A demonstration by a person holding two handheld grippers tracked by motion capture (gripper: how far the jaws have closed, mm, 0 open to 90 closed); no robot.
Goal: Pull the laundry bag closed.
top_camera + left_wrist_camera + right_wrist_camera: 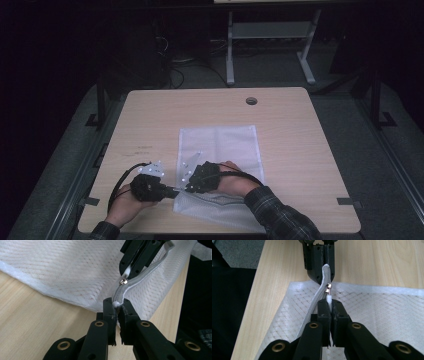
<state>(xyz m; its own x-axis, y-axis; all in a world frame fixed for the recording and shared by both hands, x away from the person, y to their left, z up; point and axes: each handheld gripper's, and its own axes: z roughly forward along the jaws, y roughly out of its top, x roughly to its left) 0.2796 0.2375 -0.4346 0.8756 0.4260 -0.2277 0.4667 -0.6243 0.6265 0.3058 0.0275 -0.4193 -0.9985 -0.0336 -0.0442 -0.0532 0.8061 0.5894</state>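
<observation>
On the wooden table (300, 150) — both hand-held grippers clamp the mesh bag's (220, 145) zipper (120, 291).

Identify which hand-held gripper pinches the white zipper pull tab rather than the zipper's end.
The right hand-held gripper holds the white pull tab; the left hand-held gripper clamps the zipper's end.

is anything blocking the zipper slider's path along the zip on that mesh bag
Nothing visible blocks it. The right gripper pinches the white pull tab on the slider, and the left gripper clamps the zip end just behind it. Ahead, the zip curves away under the right gripper, so the rest is hidden.
</observation>
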